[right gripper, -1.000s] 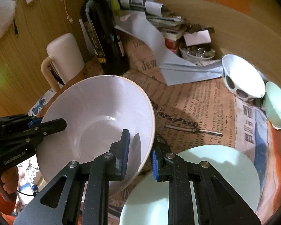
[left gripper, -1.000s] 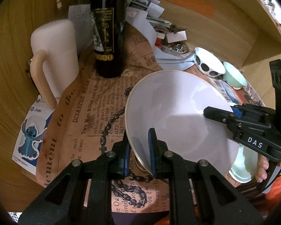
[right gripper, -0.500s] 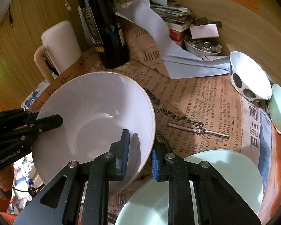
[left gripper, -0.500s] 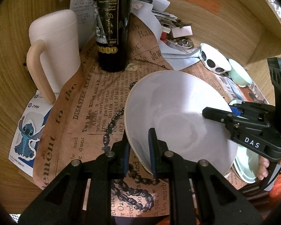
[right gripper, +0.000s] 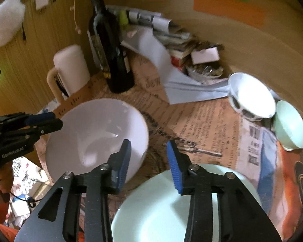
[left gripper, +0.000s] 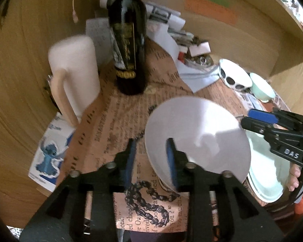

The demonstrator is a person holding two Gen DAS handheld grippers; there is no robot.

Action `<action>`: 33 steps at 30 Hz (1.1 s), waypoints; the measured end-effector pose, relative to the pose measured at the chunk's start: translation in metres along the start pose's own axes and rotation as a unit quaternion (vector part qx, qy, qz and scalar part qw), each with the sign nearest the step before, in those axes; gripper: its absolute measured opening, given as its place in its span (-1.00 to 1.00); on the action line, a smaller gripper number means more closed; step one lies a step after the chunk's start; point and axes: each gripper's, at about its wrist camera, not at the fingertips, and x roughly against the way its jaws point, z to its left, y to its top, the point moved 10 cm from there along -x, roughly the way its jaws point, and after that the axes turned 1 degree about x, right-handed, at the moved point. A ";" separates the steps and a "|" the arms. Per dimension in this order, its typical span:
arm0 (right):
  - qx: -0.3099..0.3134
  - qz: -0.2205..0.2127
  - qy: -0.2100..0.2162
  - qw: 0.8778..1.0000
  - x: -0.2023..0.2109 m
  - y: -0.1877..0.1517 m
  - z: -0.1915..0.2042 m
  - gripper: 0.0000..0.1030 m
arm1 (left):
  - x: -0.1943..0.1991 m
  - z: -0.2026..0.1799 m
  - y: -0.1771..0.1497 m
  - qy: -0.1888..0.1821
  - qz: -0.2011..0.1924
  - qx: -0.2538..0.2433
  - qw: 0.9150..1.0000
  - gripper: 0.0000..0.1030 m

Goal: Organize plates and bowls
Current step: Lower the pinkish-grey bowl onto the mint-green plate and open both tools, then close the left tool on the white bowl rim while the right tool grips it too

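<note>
The white bowl (right gripper: 95, 139) sits on the newspaper-covered tabletop (right gripper: 202, 121), its rim between both sets of jaws. The left gripper (left gripper: 150, 158) and right gripper (right gripper: 148, 164) have just been opening; their pads straddle the rim without pressing it. At four o'clock from the bowl a pale green plate (right gripper: 161, 211) lies close. Open paper runs toward two o'clock, where two small bowls, one spotted (right gripper: 250, 100) and one green (right gripper: 290, 127), touch. At eleven o'clock stand one bottle (right gripper: 111, 54) and one mug (right gripper: 70, 70).
</note>
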 end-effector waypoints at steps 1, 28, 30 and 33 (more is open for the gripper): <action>0.000 -0.010 -0.001 1.000 0.007 0.002 -0.004 -0.23 | 0.002 -0.001 0.004 0.002 -0.006 -0.003 1.000 -0.14; -0.084 -0.162 -0.113 0.977 0.104 0.037 -0.172 0.48 | -0.035 -0.156 0.110 -0.055 -0.025 -0.063 0.996 0.73; -0.094 -0.156 -0.113 0.977 0.097 0.034 -0.182 0.48 | -0.050 -0.164 0.115 -0.056 -0.013 -0.065 0.996 0.74; -0.107 -0.140 -0.114 0.978 0.081 0.031 -0.199 0.48 | -0.076 -0.173 0.119 -0.049 0.012 -0.068 0.996 0.74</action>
